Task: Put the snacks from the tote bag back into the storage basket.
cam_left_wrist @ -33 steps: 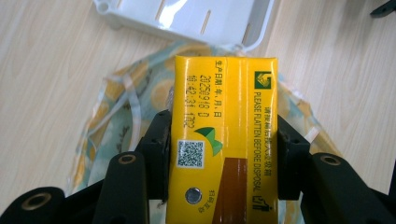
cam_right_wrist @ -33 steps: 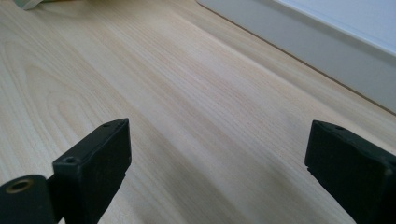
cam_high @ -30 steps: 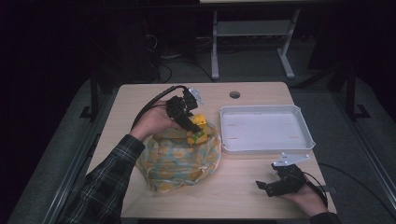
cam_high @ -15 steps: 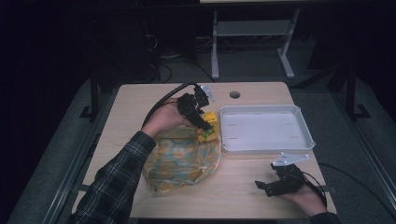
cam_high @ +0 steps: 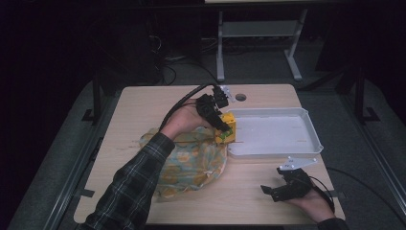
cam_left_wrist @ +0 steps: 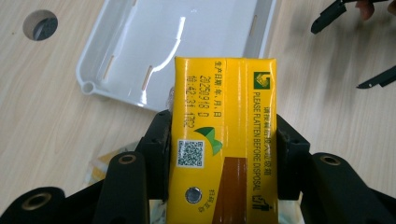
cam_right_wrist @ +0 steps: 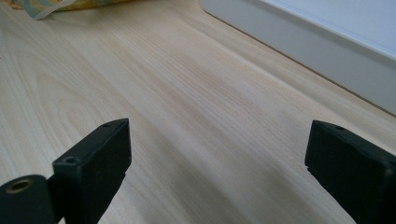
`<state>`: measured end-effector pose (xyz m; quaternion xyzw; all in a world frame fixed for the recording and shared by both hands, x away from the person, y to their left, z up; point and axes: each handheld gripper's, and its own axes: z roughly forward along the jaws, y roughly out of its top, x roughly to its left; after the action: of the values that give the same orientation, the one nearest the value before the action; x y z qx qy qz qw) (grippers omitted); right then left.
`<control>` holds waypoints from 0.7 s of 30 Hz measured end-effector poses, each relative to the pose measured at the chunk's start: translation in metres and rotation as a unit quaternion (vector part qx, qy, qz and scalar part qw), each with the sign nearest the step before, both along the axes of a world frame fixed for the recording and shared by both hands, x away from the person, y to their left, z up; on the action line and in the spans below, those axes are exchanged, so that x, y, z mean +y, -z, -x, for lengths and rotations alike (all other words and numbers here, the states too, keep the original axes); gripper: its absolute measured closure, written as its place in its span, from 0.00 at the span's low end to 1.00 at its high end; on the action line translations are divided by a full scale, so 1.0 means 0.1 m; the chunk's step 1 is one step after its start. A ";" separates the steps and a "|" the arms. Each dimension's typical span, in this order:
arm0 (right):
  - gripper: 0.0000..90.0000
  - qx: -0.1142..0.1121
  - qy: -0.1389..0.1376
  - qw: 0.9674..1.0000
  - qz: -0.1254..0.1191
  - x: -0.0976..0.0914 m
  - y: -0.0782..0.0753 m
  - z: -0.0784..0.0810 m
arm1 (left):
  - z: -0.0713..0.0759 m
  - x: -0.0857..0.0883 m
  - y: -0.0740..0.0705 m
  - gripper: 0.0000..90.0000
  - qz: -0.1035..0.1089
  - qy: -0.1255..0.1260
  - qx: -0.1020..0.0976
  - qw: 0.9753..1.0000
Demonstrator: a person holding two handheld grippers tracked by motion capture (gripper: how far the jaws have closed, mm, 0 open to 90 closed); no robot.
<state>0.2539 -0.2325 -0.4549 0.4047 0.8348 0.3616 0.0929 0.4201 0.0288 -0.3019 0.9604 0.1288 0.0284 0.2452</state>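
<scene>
Left gripper (cam_left_wrist: 223,154) is clamped on both sides of a yellow carton (cam_left_wrist: 224,135), holding it in the air right at the near-left corner of the white tray (cam_high: 273,132), so this looks like the carry step. The next move probably calls for swinging over the rim before letting go. The carton's a small drink box with green marks, printed dates and a QR code. The right gripper (cam_high: 282,188) sits wide open and empty by the table's (cam_high: 143,103) front right edge, and the cloth bag (cam_high: 191,160), I think, lies left of the tray.

Light wooden table (cam_high: 143,110), cable hole (cam_high: 240,97) at twelve o'clock. White tray (cam_high: 306,125) sits at three; a patterned bag (cam_high: 191,167) lies at centre, touching its rim.
</scene>
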 end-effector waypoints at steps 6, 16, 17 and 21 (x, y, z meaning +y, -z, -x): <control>0.07 -0.001 -0.002 1.000 0.000 0.00 0.00 0.00 | -0.02 -0.14 0.03 0.56 0.002 -0.005 -0.001 1.000; 0.07 -0.004 -0.005 1.000 0.001 -0.01 -0.01 0.00 | -0.07 -0.35 0.08 0.56 0.013 -0.017 -0.004 1.000; 0.07 -0.004 -0.004 1.000 0.001 -0.01 -0.01 0.00 | -0.07 -0.37 0.09 0.56 0.012 -0.015 -0.007 1.000; 0.07 -0.006 -0.006 1.000 0.001 -0.01 -0.01 0.00 | -0.09 -0.45 0.14 0.56 0.009 -0.017 -0.005 1.000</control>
<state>0.2538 -0.2330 -0.4544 0.3978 0.8370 0.3632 0.0962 0.4295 -0.0159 -0.3163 0.9556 0.1445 0.0364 0.2542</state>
